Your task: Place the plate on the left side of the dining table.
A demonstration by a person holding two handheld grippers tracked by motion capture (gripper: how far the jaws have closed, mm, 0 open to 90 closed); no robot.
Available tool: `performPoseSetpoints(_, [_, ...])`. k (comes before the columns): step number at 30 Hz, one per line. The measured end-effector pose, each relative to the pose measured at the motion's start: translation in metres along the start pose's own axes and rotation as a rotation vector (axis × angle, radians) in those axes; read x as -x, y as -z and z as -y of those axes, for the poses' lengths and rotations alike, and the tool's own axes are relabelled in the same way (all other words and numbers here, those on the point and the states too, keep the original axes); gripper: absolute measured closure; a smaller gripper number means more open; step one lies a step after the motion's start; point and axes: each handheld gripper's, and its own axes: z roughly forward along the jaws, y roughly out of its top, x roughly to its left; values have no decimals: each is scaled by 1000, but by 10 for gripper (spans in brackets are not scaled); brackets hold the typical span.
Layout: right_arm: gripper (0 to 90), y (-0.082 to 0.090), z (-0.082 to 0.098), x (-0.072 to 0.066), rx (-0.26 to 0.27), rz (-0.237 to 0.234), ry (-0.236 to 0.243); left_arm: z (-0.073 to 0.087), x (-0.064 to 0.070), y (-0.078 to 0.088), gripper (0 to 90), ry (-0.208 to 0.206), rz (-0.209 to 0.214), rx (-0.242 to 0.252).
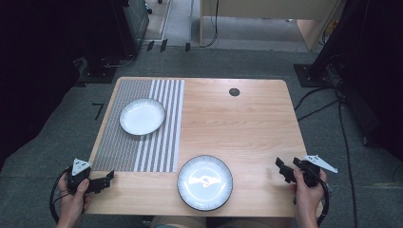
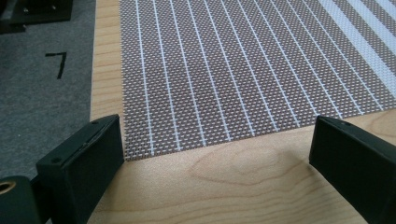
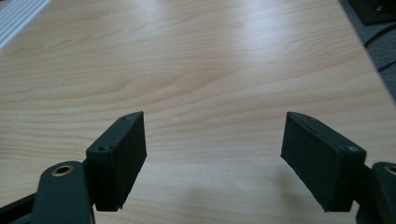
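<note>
Dark-rimmed plate at the table's near edge, roughly midway between the two claws and touched by neither; probably the piece to be moved, judging by its place between the hands. At the near left corner, left claw held low over the table, released, jaws spread wide and empty; in the left gripper view, left claw aimed at the near left corner of the woven placemat, with bare wood between the jaws. Placemat spread flat over the table's left half, brown weave giving way to white stripes toward its right side. White plate on the placemat, toward the far left corner, well apart from both claws. Small dark grommet near the far edge. At the near right corner, right claw likewise released and empty; in the right gripper view, right claw open over plain wood. Likely handling of the dark-rimmed plate: stiff, glazed and slippery, breakable if dropped or knocked against the table, moderately heavy for a two-jaw pinch. Best hold probably at the raised rim, one jaw above and one slid beneath the lip, on the side facing whichever claw approaches; a firm squeeze needed, since the glossy surface may slide out of the pads.
</note>
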Motion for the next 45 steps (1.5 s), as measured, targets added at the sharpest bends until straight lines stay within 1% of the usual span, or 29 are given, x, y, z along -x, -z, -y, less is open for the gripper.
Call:
performPoseSetpoints(2, [221, 3, 3, 5, -7, 34, 27, 0, 0, 0, 29, -4, 0, -2])
performPoseSetpoints(3, [221, 5, 5, 7, -11, 44, 32, 0, 1, 0, 29, -5, -1, -2])
performPoseSetpoints(5, [219, 9, 8, 11, -15, 53, 25, 0, 1, 0, 29, -6, -3, -2])
performPoseSetpoints(8, [218, 13, 11, 18, -22, 79, 21, 0, 1, 0, 29, -7, -3, -3])
performPoseSetpoints(10, [213, 16, 11, 22, -32, 107, 42, 0, 1, 0, 29, -9, -6, -4])
performPoseSetpoints(14, [206, 20, 14, 27, -40, 120, 59, 0, 3, -1, 29, -19, -16, -10])
performPoseSetpoints(19, [199, 22, 17, 27, -56, 123, 84, 0, 2, 0, 29, -12, -11, -6])
performPoseSetpoints(23, [196, 17, 22, 28, -80, 137, 85, 0, 1, 0, 29, -6, -5, -2])
performPoseSetpoints(24, [196, 17, 22, 28, -72, 142, 86, 0, 1, 0, 29, -6, -5, -2])
performPoseSetpoints(27, [188, 15, 23, 26, -78, 161, 112, 0, 1, 0, 29, -6, -5, -3])
performPoseSetpoints(30, [168, 12, 23, 21, -99, 188, 164, 0, 1, 0, 29, -4, -3, -1])
performPoseSetpoints(35, [161, 11, 23, 20, -101, 181, 168, 0, 1, 0, 29, -8, -7, -3])
performPoseSetpoints(39, [152, 11, 23, 20, -103, 183, 165, 0, 4, -1, 29, -25, -21, -11])
performPoseSetpoints(45, [147, 11, 23, 20, -103, 186, 160, 0, 4, -1, 29, -21, -26, -12])
